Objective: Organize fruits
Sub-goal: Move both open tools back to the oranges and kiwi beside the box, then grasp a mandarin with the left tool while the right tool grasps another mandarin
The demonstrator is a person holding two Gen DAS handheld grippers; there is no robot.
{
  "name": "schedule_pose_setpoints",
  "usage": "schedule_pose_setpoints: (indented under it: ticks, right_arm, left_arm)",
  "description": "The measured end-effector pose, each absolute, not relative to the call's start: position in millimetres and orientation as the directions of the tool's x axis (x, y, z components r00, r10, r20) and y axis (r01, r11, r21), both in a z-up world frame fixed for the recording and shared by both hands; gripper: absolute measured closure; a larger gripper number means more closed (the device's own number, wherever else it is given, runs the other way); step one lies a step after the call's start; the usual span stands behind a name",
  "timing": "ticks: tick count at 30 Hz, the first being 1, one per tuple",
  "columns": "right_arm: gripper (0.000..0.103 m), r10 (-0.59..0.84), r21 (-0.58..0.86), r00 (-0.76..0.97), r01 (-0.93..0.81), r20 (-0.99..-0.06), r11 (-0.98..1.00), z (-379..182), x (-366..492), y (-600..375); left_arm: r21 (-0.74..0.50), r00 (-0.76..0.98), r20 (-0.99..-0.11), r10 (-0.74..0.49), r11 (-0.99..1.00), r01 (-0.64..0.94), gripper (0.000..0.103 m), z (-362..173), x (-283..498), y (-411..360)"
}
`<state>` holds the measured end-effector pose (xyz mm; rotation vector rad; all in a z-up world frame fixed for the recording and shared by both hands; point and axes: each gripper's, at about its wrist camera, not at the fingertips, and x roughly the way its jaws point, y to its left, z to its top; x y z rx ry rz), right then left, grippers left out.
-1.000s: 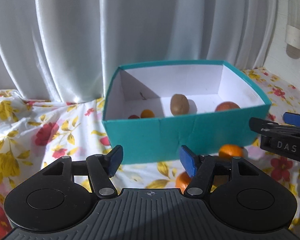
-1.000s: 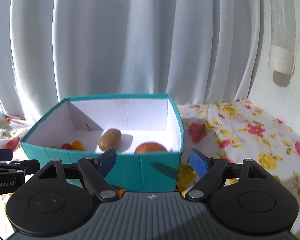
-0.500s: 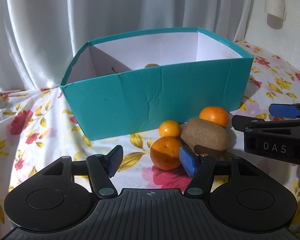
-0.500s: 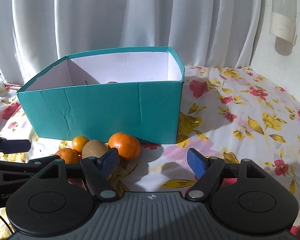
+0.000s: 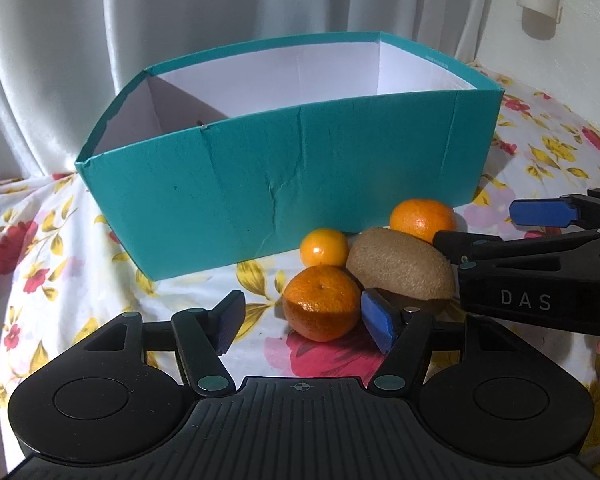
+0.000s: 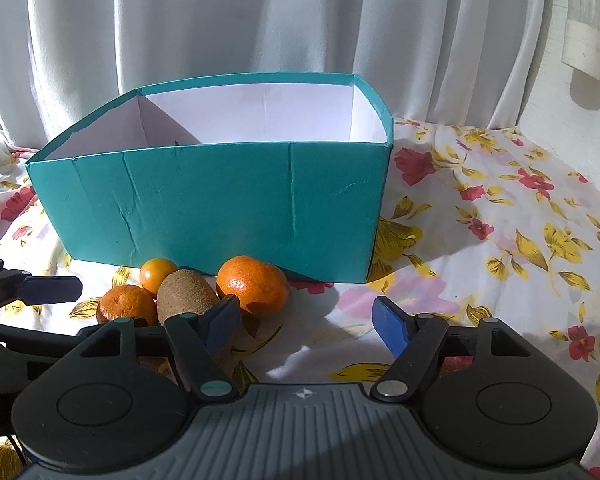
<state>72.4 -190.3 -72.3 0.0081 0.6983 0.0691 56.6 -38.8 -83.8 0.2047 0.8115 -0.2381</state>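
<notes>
A teal box [image 5: 284, 184] with a white inside stands on the flowered cloth; it also shows in the right wrist view [image 6: 220, 204]. In front of it lie a kiwi [image 5: 400, 268], a near mandarin [image 5: 320, 306], a small orange fruit [image 5: 324, 246] and a far mandarin [image 5: 422, 218]. My left gripper [image 5: 304, 320] is open and low, with the near mandarin between its fingers. My right gripper [image 6: 308, 322] is open and empty, to the right of the kiwi [image 6: 186, 292] and beside a mandarin [image 6: 252, 284]. The box's contents are hidden by its front wall.
A white curtain [image 6: 260, 40] hangs behind the box. The flowered cloth [image 6: 500, 220] spreads to the right of the box. A white wall with a pipe [image 6: 588, 44] stands at the far right. The right gripper's body [image 5: 540, 280] crosses the left wrist view at the right.
Both grippers have come down from above the box to cloth level. The fruits in front of the box now show close up, and the box's inside has dropped out of sight.
</notes>
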Motion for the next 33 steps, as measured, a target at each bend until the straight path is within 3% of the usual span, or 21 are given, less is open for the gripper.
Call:
schedule_pose_setpoints:
  ticks: [14, 16, 18, 20, 28, 33]
  right_arm:
    - [0.034, 0.140, 0.041, 0.740, -0.150, -0.658, 0.988, -83.9, 87.4, -171.7]
    - [0.040, 0.151, 0.050, 0.733, -0.157, -0.663, 0.986, -85.9, 89.4, -172.3]
    - [0.053, 0.164, 0.067, 0.716, -0.163, -0.678, 0.984, -89.2, 92.4, -172.6]
    - [0.058, 0.185, 0.099, 0.704, -0.162, -0.686, 0.982, -92.6, 94.1, -173.9]
    - [0.057, 0.185, 0.089, 0.719, -0.169, -0.670, 0.982, -93.3, 93.9, -177.1]
    - [0.058, 0.180, 0.090, 0.727, -0.161, -0.662, 0.983, -93.3, 93.5, -181.8]
  left_arm:
    - [0.084, 0.634, -0.765, -0.110, 0.960, 0.268, 0.035, -96.8, 67.7, -32.2]
    - [0.085, 0.632, -0.767, -0.111, 0.958, 0.272, 0.035, -97.0, 68.7, -31.3]
    - [0.095, 0.636, -0.764, -0.111, 0.955, 0.281, 0.035, -97.5, 68.6, -31.6]
    - [0.096, 0.638, -0.761, -0.112, 0.954, 0.283, 0.035, -97.3, 69.3, -32.3]
    - [0.094, 0.638, -0.761, -0.117, 0.953, 0.287, 0.035, -98.0, 74.3, -33.1]
    - [0.073, 0.632, -0.762, -0.138, 0.952, 0.296, 0.045, -98.3, 75.1, -33.1]
